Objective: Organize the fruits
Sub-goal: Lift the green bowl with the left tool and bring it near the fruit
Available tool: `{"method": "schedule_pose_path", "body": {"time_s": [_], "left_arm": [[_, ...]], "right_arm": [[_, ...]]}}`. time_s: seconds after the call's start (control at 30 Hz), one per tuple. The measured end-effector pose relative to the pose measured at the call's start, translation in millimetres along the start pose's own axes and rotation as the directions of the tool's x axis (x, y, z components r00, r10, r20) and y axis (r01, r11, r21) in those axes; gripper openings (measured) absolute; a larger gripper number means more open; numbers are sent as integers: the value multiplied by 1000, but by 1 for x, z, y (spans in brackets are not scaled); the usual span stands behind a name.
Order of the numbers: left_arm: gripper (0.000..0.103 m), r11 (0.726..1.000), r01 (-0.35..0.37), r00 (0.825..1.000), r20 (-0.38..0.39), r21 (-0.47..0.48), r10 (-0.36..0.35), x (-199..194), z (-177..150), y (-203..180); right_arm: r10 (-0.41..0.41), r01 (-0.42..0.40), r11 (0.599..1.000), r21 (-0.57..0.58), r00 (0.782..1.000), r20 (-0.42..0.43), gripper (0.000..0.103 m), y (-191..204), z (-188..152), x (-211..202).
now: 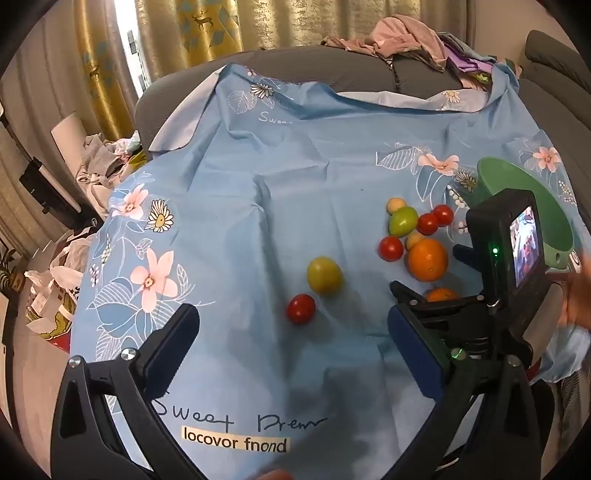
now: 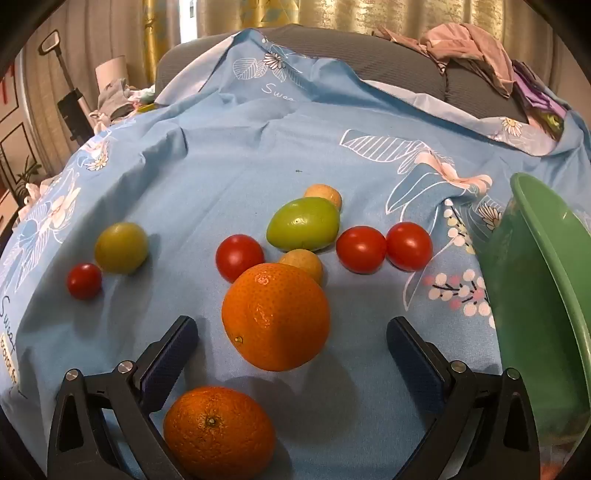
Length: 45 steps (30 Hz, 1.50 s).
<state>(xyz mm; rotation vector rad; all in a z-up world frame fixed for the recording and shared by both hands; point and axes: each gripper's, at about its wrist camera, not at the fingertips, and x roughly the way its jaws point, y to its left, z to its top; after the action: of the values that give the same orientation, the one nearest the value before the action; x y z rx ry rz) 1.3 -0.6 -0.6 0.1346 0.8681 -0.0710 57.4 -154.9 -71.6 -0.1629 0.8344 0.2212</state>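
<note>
Two grippers, both tilted steeply down over a blue floral cloth (image 1: 280, 155) spread across a grey sofa.

Left gripper (image 1: 291, 332): jaws wide apart, nothing between them. It hangs above bare cloth, near a small red tomato (image 1: 301, 308) and a yellow-green round fruit (image 1: 324, 275), which lie just beside each other, apart from the main cluster. A blurred hand (image 1: 576, 295) shows at the right edge, behind the other tool's camera body.

Right gripper (image 2: 291, 336): jaws equally wide apart, gripping nothing. A large orange (image 2: 275, 315) sits between the fingertips and slightly ahead of them, clear of both pads. A second orange (image 2: 218, 430) lies closer in, near the left finger; whether it touches that finger I cannot tell.

Fruit beyond the large orange:
- one red tomato (image 2: 239, 256) to its upper left;
- one small tan fruit (image 2: 303, 263) right behind it, partly hidden;
- one green plum-shaped fruit (image 2: 303, 223) further back;
- another tan fruit (image 2: 323, 195) behind the green one;
- two red tomatoes (image 2: 384, 248) side by side, touching, to the right.

Green bowl (image 2: 535, 258): at the right edge of the cloth, tipped up on its side with the opening facing the fruit. No fruit is visible in the part of its inside that shows.

Background: gold patterned curtains (image 1: 207, 33) and a heap of pink clothing (image 1: 402, 40) on the sofa back.
</note>
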Motion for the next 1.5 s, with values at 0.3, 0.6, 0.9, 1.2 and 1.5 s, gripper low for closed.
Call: {"method": "schedule_pose_path", "body": {"time_s": [0.3, 0.6, 0.9, 1.2, 1.5], "left_arm": [[102, 999, 6, 999, 51, -38, -4, -8, -4, 9], [102, 998, -26, 997, 72, -50, 30, -26, -2, 11], [102, 999, -31, 992, 118, -40, 36, -43, 10, 14], [102, 999, -32, 990, 140, -17, 34, -57, 26, 4], [102, 999, -40, 988, 149, 1, 40, -63, 28, -4]], "right_arm": [[2, -2, 1000, 1, 1000, 1, 101, 1, -2, 3], [39, -35, 997, 66, 997, -72, 101, -3, 2, -12], [30, -32, 999, 39, 999, 34, 101, 0, 27, -107], [29, -31, 999, 28, 996, 82, 101, 2, 40, -144], [52, -56, 998, 26, 992, 114, 101, 3, 35, -152]]}}
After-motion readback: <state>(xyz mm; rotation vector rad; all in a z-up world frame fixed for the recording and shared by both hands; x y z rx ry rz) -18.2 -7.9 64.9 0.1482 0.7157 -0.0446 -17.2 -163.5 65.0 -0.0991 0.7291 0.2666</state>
